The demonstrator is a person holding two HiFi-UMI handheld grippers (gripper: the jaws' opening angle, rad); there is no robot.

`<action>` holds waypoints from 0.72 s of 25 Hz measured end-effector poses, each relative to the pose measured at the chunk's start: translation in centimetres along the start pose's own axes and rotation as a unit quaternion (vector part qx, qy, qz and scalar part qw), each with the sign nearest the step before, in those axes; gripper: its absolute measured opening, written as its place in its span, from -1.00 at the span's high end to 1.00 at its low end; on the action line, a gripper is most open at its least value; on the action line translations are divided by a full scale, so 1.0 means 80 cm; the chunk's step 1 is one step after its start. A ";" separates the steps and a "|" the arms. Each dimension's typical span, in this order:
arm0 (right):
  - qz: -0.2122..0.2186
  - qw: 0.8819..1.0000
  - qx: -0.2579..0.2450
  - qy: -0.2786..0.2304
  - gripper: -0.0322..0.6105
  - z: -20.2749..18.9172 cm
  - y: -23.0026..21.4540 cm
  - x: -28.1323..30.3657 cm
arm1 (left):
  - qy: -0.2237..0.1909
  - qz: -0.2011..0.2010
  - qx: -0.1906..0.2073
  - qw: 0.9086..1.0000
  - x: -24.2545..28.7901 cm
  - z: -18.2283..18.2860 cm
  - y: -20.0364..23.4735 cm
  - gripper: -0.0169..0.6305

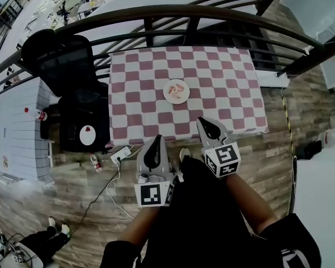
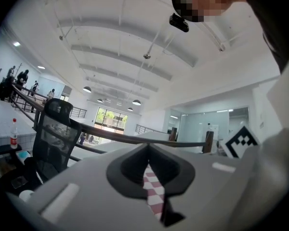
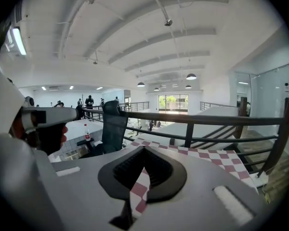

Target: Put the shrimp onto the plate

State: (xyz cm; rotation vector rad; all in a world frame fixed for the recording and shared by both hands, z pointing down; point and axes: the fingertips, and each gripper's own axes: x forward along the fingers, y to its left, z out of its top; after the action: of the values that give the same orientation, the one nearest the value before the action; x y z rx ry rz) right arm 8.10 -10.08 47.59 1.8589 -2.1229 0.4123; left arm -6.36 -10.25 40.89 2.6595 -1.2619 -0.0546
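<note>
A white plate (image 1: pixel 185 97) sits near the middle of the pink-and-white checkered table (image 1: pixel 223 77). Pink shrimp (image 1: pixel 176 89) lie on the plate. Both grippers hang in front of the table's near edge, close to my body and away from the plate. My left gripper (image 1: pixel 154 140) is shut with nothing in it. My right gripper (image 1: pixel 204 121) is also shut and empty. In the left gripper view the left gripper (image 2: pixel 150 176) shows only a sliver of the cloth between its jaws. The right gripper (image 3: pixel 139 179) looks the same in the right gripper view.
A dark metal railing (image 1: pixel 173 11) curves behind the table. A black office chair (image 1: pixel 61 60) and a low black stand (image 1: pixel 85 126) are at the left, with a bottle (image 1: pixel 33 114) beyond. A power strip (image 1: pixel 120 154) and cable lie on the wood floor.
</note>
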 end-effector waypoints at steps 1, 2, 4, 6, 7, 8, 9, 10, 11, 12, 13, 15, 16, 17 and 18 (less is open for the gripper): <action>-0.003 1.000 0.006 -0.005 0.90 0.001 0.007 -0.010 | -0.002 -0.007 0.003 1.000 -0.001 0.000 -0.002 0.92; -0.007 1.000 0.012 -0.011 0.90 0.002 0.013 -0.021 | -0.004 -0.018 0.009 1.000 -0.003 0.000 -0.009 0.92; -0.015 1.000 0.017 -0.021 0.90 0.008 0.021 -0.046 | -0.005 -0.044 0.019 0.999 -0.007 -0.001 -0.028 0.92; -0.023 0.999 0.013 -0.033 0.90 0.017 0.025 -0.068 | -0.003 -0.055 0.011 0.998 -0.009 -0.002 -0.045 0.92; -0.027 0.999 0.012 -0.038 0.90 0.021 0.025 -0.078 | -0.002 -0.056 0.006 0.998 -0.009 -0.002 -0.052 0.92; -0.031 0.998 0.015 -0.044 0.90 0.025 0.024 -0.088 | -0.001 -0.057 0.004 0.998 -0.008 -0.003 -0.059 0.92; -0.033 0.998 0.020 -0.050 0.90 0.028 0.023 -0.095 | -0.001 -0.057 0.003 0.998 -0.006 -0.003 -0.067 0.92; -0.032 0.998 0.026 -0.058 0.90 0.031 0.021 -0.102 | -0.002 -0.058 0.004 0.998 -0.004 -0.002 -0.075 0.92; -0.028 0.997 0.030 -0.065 0.90 0.034 0.018 -0.109 | -0.004 -0.058 0.006 0.998 -0.002 -0.001 -0.084 0.92; -0.024 0.997 0.031 -0.073 0.90 0.037 0.014 -0.115 | -0.007 -0.057 0.009 0.998 0.001 0.000 -0.092 0.92; -0.022 0.996 0.028 -0.080 0.90 0.039 0.010 -0.122 | -0.010 -0.055 0.013 0.998 0.003 0.001 -0.100 0.92; -0.026 0.996 0.011 -0.090 0.90 0.042 -0.002 -0.136 | -0.012 -0.048 0.020 0.999 0.005 0.003 -0.116 0.92; -0.031 0.995 0.000 -0.094 0.90 0.041 -0.008 -0.143 | -0.013 -0.044 0.025 0.999 0.006 0.004 -0.125 0.92; -0.035 0.995 -0.008 -0.098 0.90 0.040 -0.014 -0.150 | -0.014 -0.042 0.035 0.998 0.006 0.005 -0.136 0.92; -0.038 0.994 -0.010 -0.102 0.90 0.039 -0.021 -0.157 | -0.014 -0.042 0.047 0.998 0.007 0.005 -0.148 0.92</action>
State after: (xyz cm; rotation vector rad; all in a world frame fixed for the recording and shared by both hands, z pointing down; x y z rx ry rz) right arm 11.25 -0.12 39.80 2.0396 -2.1650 0.1892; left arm 2.96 -3.42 38.23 2.8006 -1.1882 -0.0451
